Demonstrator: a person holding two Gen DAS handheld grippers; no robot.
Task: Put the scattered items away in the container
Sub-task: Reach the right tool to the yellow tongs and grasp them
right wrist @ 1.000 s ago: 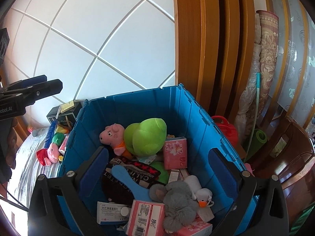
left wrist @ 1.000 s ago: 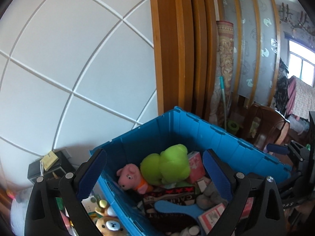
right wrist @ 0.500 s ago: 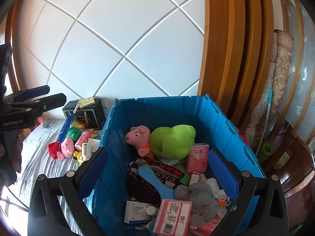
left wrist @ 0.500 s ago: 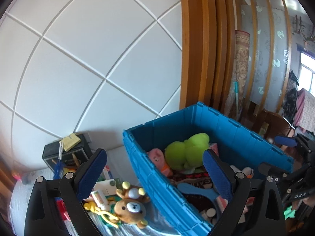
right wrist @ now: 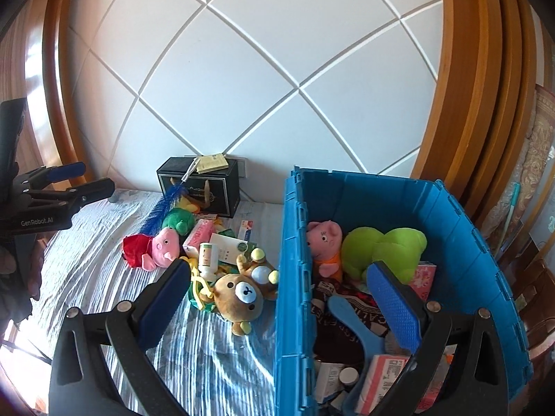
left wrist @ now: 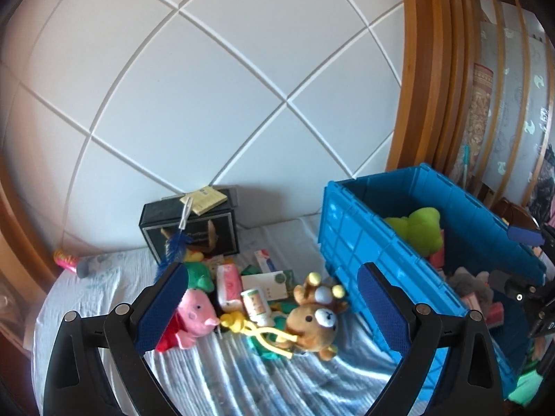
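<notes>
A: Where do things stand with the blue crate (right wrist: 350,204)?

B: It sits on the striped bedcover (right wrist: 86,263), already holding a good many things, among them a green plush (right wrist: 381,246) and a small pink pig. The loose pile lies on the cover just beside the crate's left wall.

A: Which of the 2 claws is better placed for the pile?

B: The left gripper (left wrist: 274,308), I'd say. Its camera looks straight over the pile, so the toys lie ahead and below, between its 2 fingers. The right gripper (right wrist: 284,305) straddles the crate wall, 1 finger over the cover and 1 over the inside of the crate.

A: Are they carrying anything?

B: No. Both are spread wide with nothing between the pads.

A: What is the nearest thing to take?

B: The brown bear (left wrist: 314,319) seems likeliest. It lies closest to the crate wall, just beside it, and ahead of the left gripper a little right of centre. Next to it are a pink pig in red (left wrist: 189,315), a small white bottle (left wrist: 255,305) and a yellow rope toy (left wrist: 253,329), all touching or nearly so.

A: How does the bear lie?

B: On its back, head towards the viewer in the right view, its length running roughly away from the claw. Closing across the head looks simplest.

A: Any risk?

B: The yellow rope toy lies against the bear and could come along.
</notes>
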